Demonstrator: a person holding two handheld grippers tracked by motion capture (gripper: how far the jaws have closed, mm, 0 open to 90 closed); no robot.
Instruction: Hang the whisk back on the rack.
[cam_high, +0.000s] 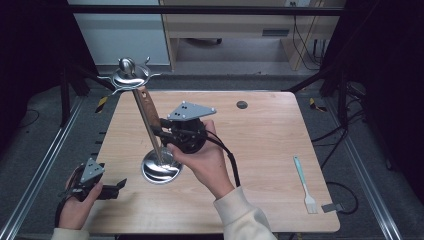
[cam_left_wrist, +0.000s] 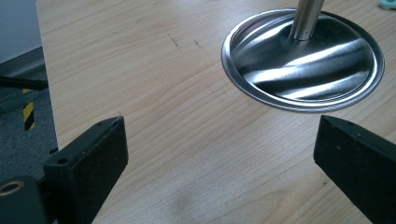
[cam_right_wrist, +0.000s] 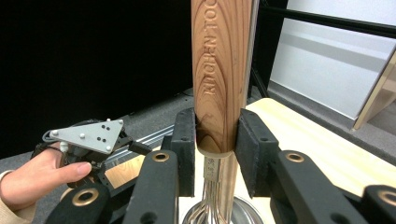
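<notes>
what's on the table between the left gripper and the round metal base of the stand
Nothing: in the left gripper view, bare wooden table lies between the left gripper and the metal base.

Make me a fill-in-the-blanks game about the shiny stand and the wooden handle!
1. The right gripper is shut on a utensil's ____ handle.
2. The steel stand's round base rests on the ____.
3. The left gripper has its jaws ____, with nothing between them.
4. The light blue brush lies near the table's ____ edge.

Missing words: wooden; table; open; right
</notes>
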